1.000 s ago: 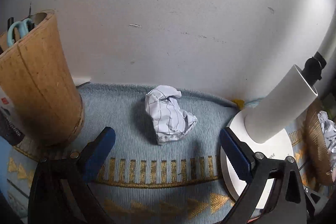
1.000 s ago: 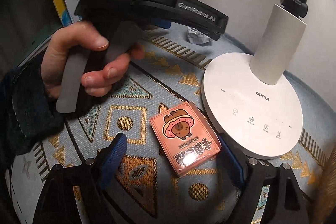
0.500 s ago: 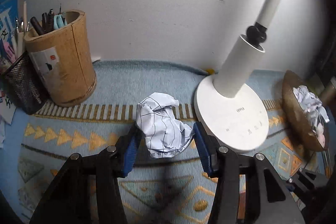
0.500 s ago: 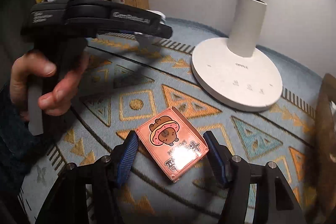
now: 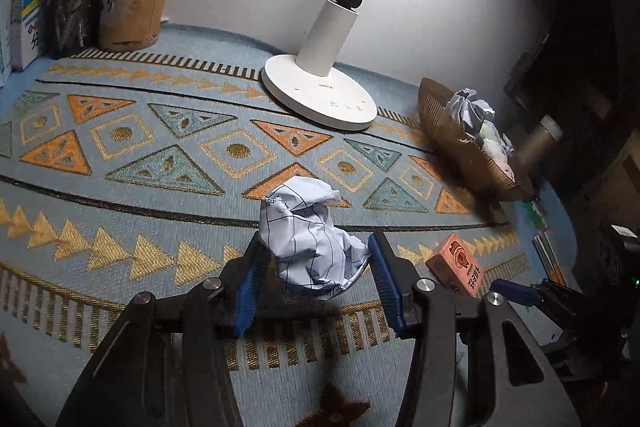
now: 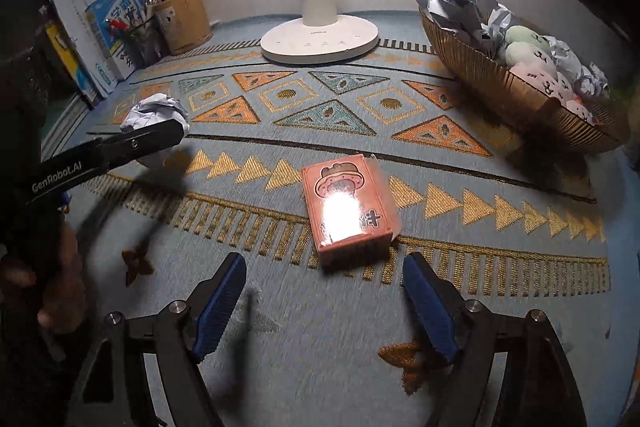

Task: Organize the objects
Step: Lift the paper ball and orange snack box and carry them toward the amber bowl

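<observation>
My left gripper (image 5: 316, 277) is shut on a crumpled ball of lined white paper (image 5: 310, 241) and holds it above the patterned mat. The paper ball also shows in the right wrist view (image 6: 154, 115), behind the left gripper's black arm. A pink card box (image 6: 348, 205) with a cartoon face lies flat on the mat, just ahead of my right gripper (image 6: 326, 303), which is open and empty. The box also shows at the right of the left wrist view (image 5: 456, 263). A brown woven basket (image 6: 492, 75) at the right holds crumpled paper and pastel plush toys.
A white desk lamp base (image 6: 320, 37) stands at the back centre against the wall. A cork pen holder (image 5: 134, 3), a mesh pen cup (image 5: 70, 17) and books (image 6: 100, 31) stand at the back left. The basket also shows in the left wrist view (image 5: 452, 143).
My left gripper closed on the paper ball and pulled it back from the wall, lifted. My right gripper opened, left the pink box on the mat and drew back.
</observation>
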